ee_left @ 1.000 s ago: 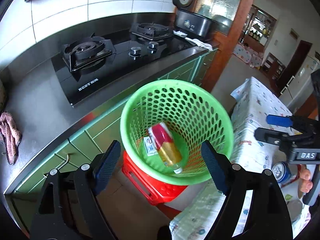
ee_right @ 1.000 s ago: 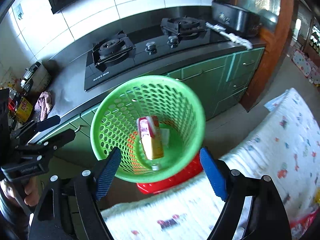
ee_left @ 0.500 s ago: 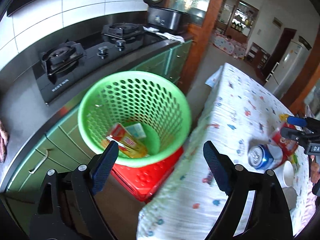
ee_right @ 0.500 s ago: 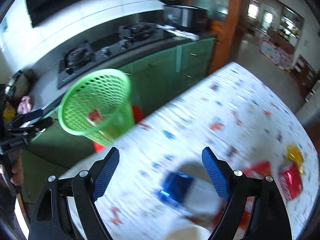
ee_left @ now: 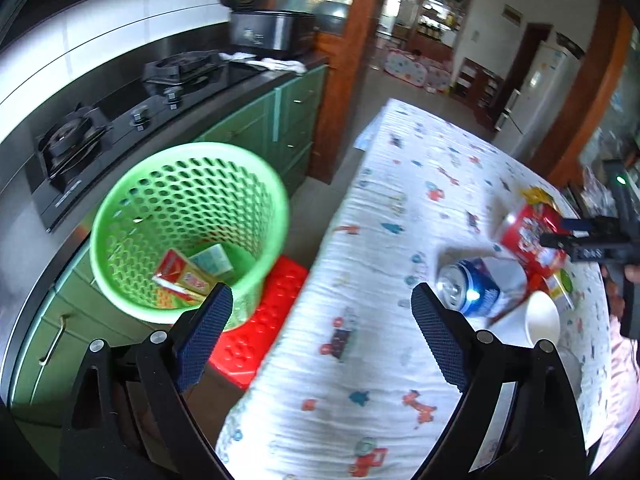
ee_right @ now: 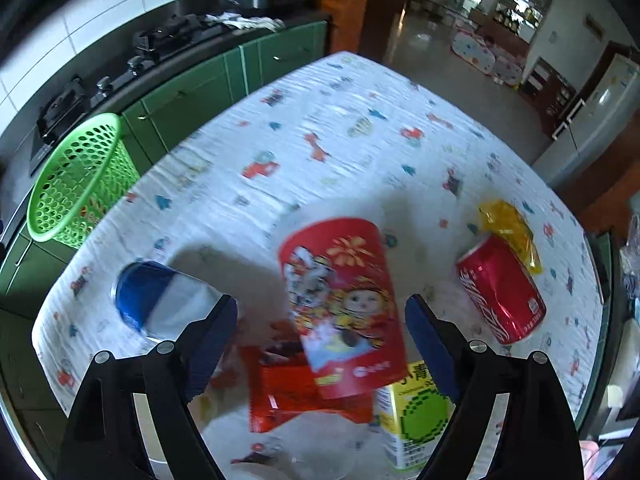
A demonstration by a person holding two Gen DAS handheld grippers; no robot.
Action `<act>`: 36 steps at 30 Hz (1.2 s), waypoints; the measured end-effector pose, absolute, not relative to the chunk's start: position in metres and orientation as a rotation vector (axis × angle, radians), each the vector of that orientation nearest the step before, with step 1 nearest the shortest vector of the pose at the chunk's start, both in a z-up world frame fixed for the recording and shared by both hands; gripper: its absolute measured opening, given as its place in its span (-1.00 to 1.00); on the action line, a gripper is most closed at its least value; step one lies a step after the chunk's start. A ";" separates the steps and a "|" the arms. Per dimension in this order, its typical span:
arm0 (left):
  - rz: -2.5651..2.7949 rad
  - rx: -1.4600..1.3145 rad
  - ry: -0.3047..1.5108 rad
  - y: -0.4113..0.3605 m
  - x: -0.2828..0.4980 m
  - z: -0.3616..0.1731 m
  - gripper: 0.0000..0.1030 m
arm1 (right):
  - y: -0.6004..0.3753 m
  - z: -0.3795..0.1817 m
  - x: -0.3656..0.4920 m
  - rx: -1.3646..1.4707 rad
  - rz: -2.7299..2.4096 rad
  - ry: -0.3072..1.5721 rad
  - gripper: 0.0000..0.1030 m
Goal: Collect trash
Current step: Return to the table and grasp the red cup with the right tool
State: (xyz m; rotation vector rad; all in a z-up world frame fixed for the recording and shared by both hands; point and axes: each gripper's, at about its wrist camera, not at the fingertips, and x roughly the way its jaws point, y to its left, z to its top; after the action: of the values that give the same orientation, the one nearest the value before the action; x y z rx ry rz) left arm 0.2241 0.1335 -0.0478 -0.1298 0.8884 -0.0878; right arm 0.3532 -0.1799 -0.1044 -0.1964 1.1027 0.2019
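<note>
A green perforated basket stands on a red stool beside the table and holds a red-yellow carton and a small pale box. The basket also shows in the right wrist view. On the patterned tablecloth lie a red paper cup, a blue-white can, a red cola can, a yellow wrapper, a red packet and a green-white carton. My left gripper is open and empty over the table's edge. My right gripper is open, with the red cup between its fingers.
A black gas hob and green cabinets run along the left. A red stool sits under the basket. A white cup stands near the blue can. The right gripper appears in the left wrist view.
Both grippers swung right, away from above the basket and over the table. The right gripper now hangs over the red cup. Both stayed open.
</note>
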 end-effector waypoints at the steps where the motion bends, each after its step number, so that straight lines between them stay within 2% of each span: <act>1: -0.103 -0.110 0.891 0.126 0.225 -0.049 0.74 | -0.186 -0.109 0.356 -0.194 0.194 1.113 0.61; 12: -0.330 0.069 0.925 0.064 0.238 -0.060 0.74 | -0.201 -0.138 0.377 -0.176 0.255 1.189 0.61; 22: -0.502 0.241 0.930 0.038 0.251 -0.067 0.72 | -0.196 -0.151 0.396 -0.136 0.313 1.236 0.61; 23: -0.521 0.255 0.927 0.037 0.252 -0.067 0.72 | -0.195 -0.152 0.397 -0.136 0.311 1.234 0.59; 24: -0.541 0.271 0.924 0.035 0.252 -0.067 0.72 | -0.194 -0.152 0.398 -0.132 0.312 1.233 0.43; 25: -0.569 0.293 0.922 0.032 0.254 -0.068 0.72 | -0.194 -0.152 0.398 -0.119 0.317 1.237 0.35; 36: -0.837 0.493 0.907 -0.004 0.269 -0.084 0.72 | -0.203 -0.133 0.377 -0.028 0.273 1.198 0.35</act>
State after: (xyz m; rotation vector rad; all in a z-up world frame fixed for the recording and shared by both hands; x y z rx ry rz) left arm 0.2691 -0.0043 -0.0841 0.4932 0.9075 -0.8370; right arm 0.3771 -0.2033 -0.1328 -0.0280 1.1984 0.2726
